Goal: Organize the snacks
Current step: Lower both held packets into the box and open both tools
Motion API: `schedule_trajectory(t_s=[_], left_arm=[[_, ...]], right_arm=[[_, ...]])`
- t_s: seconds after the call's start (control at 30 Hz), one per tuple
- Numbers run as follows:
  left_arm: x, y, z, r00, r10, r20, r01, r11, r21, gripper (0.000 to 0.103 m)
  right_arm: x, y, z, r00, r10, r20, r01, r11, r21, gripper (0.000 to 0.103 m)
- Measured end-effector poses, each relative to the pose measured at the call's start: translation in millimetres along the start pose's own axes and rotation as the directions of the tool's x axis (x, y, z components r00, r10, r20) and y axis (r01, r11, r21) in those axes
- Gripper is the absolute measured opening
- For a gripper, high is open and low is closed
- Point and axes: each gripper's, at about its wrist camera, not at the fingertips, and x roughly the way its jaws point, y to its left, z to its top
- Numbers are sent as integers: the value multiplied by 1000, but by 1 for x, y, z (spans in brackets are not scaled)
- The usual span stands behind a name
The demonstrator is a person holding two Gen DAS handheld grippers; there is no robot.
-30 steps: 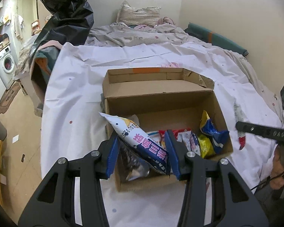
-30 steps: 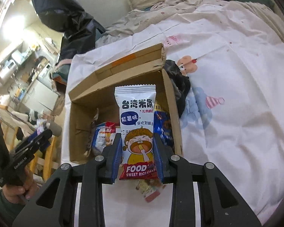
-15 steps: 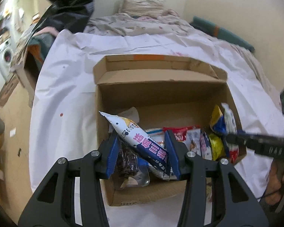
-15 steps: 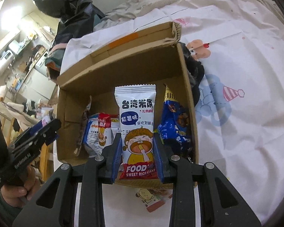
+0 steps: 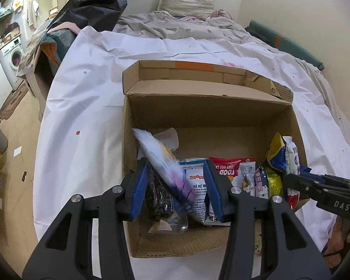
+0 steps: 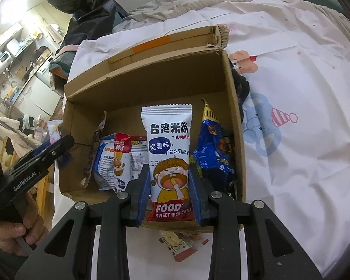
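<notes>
Right wrist view — your right gripper (image 6: 169,192) pinches the rice cake packet (image 6: 169,161); the left gripper (image 5: 175,186), lower centre, pinches a blurred packet (image 5: 165,163) — release high and either lands askew in the box (image 6: 151,88).

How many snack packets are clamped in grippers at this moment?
2. One white rice cake packet stands upright in the right gripper; one blurred white-and-pink packet sits slanted in the left gripper, both over the cardboard box. None seems hidden.

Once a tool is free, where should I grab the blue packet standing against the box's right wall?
Probably take the blue packet by its flat crimped top, coming down from above: it stands upright, that seal pokes up free, and the box wall crowds its body.
</notes>
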Motion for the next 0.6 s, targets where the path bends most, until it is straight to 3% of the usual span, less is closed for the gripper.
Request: schedule_trajectory(t_s=[0.3, 0.47, 0.53, 0.57, 0.6], left_arm=[[-7, -7, 0, 1000, -18, 20, 17, 999, 31, 44], [-13, -10, 1, 999, -18, 45, 16, 999, 38, 66], [-17, -10, 2, 998, -8, 62, 7, 1000, 30, 88], [-18, -9, 2, 997, 5, 73, -6, 1000, 23, 93], [-19, -9, 2, 997, 13, 82, -15, 1000, 13, 97]], right_arm=[[-3, -2, 1, 1000, 8, 15, -8, 1000, 14, 35], [-3, -4, 1, 1000, 16, 16, -16, 1000, 21, 35], [-5, -5, 2, 999, 25, 21, -26, 999, 29, 36], [-5, -6, 3, 1000, 22, 21, -23, 999, 33, 38], [-6, -6, 3, 1000, 22, 23, -22, 999, 36, 51]])
